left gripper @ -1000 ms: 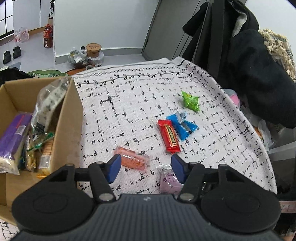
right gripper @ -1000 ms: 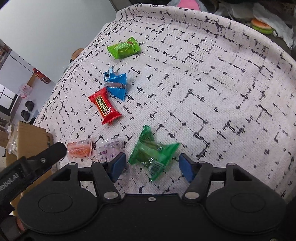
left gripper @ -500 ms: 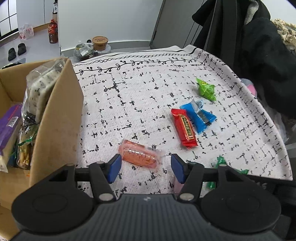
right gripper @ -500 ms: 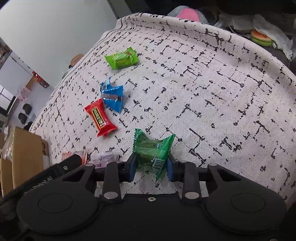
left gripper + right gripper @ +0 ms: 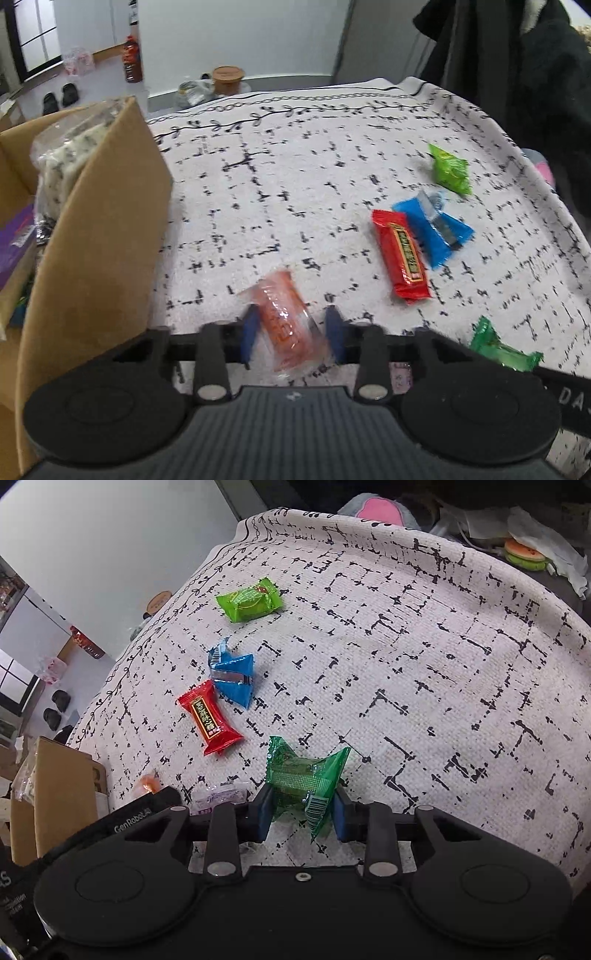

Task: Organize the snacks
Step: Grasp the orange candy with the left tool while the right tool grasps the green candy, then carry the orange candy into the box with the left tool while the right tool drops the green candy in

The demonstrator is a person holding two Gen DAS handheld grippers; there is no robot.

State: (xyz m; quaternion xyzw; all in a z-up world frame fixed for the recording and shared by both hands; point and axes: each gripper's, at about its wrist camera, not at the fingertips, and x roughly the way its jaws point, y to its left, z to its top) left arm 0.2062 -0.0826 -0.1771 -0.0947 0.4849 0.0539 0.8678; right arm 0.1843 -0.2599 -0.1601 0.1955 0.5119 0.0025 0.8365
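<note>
My left gripper [image 5: 291,334] has its blue pads on both sides of an orange snack packet [image 5: 286,319] on the tablecloth, closed in against it. My right gripper [image 5: 303,810] is shut on a dark green snack packet [image 5: 304,777], which also shows in the left wrist view [image 5: 498,347]. On the cloth lie a red packet [image 5: 402,254], a blue packet [image 5: 432,225], a light green packet [image 5: 448,170] and a pale purple packet [image 5: 219,797]. A cardboard box [image 5: 96,236] with several snacks stands at the left.
The patterned tablecloth [image 5: 424,664] covers the table, whose edges drop off at right and far side. Dark coats [image 5: 517,74] hang beyond the right edge. A bottle [image 5: 132,62] and a tub [image 5: 228,78] stand on the floor behind.
My left gripper moved forward over the orange packet and closed in on it. My right gripper closed on the dark green packet and holds it.
</note>
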